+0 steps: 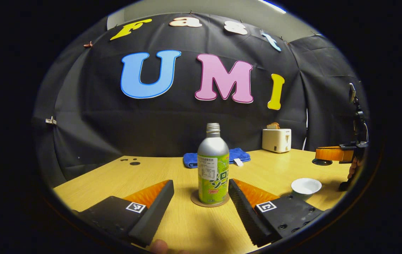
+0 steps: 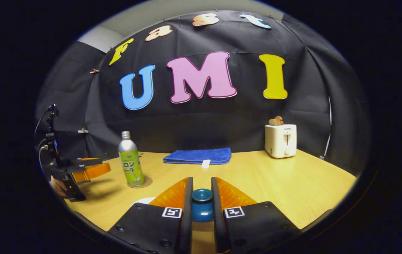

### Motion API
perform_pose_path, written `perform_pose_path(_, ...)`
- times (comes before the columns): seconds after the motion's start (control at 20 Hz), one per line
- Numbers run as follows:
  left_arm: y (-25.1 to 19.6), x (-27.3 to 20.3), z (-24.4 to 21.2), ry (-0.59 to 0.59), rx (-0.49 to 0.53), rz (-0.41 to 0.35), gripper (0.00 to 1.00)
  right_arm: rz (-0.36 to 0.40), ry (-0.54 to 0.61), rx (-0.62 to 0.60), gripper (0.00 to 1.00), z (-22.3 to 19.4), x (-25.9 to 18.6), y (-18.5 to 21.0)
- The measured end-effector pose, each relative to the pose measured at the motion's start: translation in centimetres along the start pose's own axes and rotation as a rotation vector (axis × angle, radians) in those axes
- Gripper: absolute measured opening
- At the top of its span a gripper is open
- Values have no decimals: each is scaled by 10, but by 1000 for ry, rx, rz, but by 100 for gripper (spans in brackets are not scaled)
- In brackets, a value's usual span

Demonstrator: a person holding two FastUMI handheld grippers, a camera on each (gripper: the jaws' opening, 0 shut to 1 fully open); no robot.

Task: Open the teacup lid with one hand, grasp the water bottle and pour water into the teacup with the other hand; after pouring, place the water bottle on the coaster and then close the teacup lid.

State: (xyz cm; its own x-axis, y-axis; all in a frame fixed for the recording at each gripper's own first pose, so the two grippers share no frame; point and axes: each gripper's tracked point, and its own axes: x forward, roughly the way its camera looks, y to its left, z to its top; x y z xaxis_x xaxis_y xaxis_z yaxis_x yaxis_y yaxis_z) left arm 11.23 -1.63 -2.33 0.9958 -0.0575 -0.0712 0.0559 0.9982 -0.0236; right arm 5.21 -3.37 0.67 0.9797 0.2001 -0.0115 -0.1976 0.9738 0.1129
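Observation:
A silver bottle with a green label (image 1: 213, 165) stands upright and uncapped on a round brown coaster (image 1: 195, 201) mid-table. My left gripper (image 1: 201, 184) is open, its fingers spread to either side just short of the bottle and not touching it. The right gripper view shows the bottle (image 2: 130, 160) with a gap between it and the left gripper (image 2: 93, 170). The white teacup (image 1: 306, 186) sits uncovered to the right of the bottle. My right gripper (image 2: 202, 185) is shut on the blue knob of the teacup lid (image 2: 202, 204), held off the cup. In the left gripper view the right gripper (image 1: 328, 154) hovers above the table beyond the cup.
A folded blue towel (image 2: 199, 156) lies at the back of the wooden table (image 2: 292, 183). A white toaster (image 2: 280, 140) with bread in it stands at the back right. A hand (image 2: 58, 187) holds the left gripper near the table's left edge.

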Motion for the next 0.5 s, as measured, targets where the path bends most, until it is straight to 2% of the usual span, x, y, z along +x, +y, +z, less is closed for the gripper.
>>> perform_pose_path(0.2,7,-1,-2,3,0,34,98,68,80,-26,29,-18,10,32)
perform_pose_path(0.4,8,-1,-1,3,0,33,98,80,159,-29,29,-33,14,50)
perform_pose_path(0.45,7,0,-1,4,0,34,98,81,168,-37,24,-35,14,52)
perform_pose_path(0.5,8,-1,-1,4,0,34,98,84,175,-45,29,-39,15,55)
